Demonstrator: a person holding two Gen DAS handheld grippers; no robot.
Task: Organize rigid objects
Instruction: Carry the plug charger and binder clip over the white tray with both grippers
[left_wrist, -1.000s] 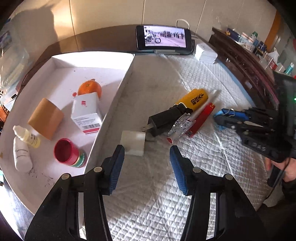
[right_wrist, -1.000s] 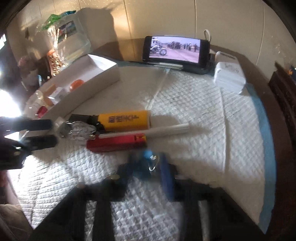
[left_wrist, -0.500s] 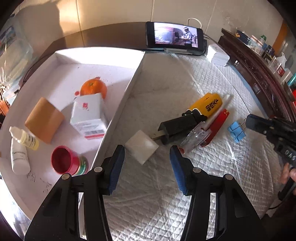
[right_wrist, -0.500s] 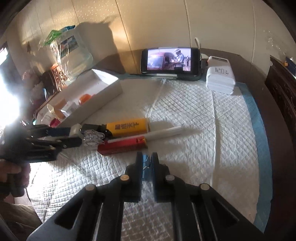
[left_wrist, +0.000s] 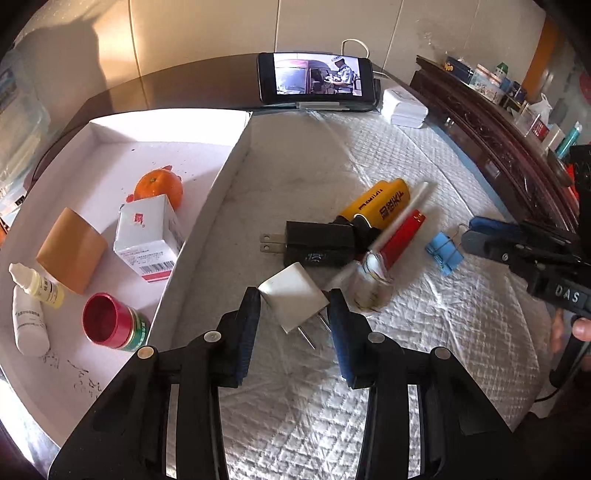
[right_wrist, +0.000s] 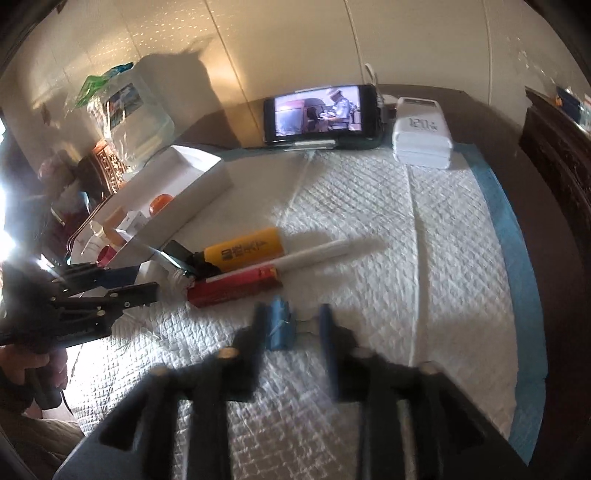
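White quilted padding (left_wrist: 424, 177) covers the table, and the loose items cluster at its middle. Nearest the left wrist camera, the left gripper (left_wrist: 293, 314) has its jaws closing around a white plug adapter (left_wrist: 293, 299); the adapter sits tilted between the blue pads, its two prongs pointing back toward the camera, and the pads look to be just at its sides, though firm contact cannot be told. Just beyond it lie a crumpled clear wrapper (left_wrist: 369, 284) and a black plug adapter (left_wrist: 317, 243), prongs pointing left toward the white tray (left_wrist: 221, 177). Behind those, a yellow lighter (left_wrist: 380, 205), a white stick (left_wrist: 402, 218) and a red lighter (left_wrist: 404, 234) lie side by side, long axes running diagonally up to the right. In the right wrist view, the right gripper (right_wrist: 291, 325) has its jaws opening, and a blue binder clip (right_wrist: 279, 325) rests on the padding between them, close to the left finger, released. The tray already holds an orange (left_wrist: 159, 184), a white box (left_wrist: 147, 236), a cardboard tube (left_wrist: 70, 254), a red-capped jar (left_wrist: 110, 321) and small bottles (left_wrist: 31, 302). Farthest off, a phone (left_wrist: 314, 79) stands propped against the wall.
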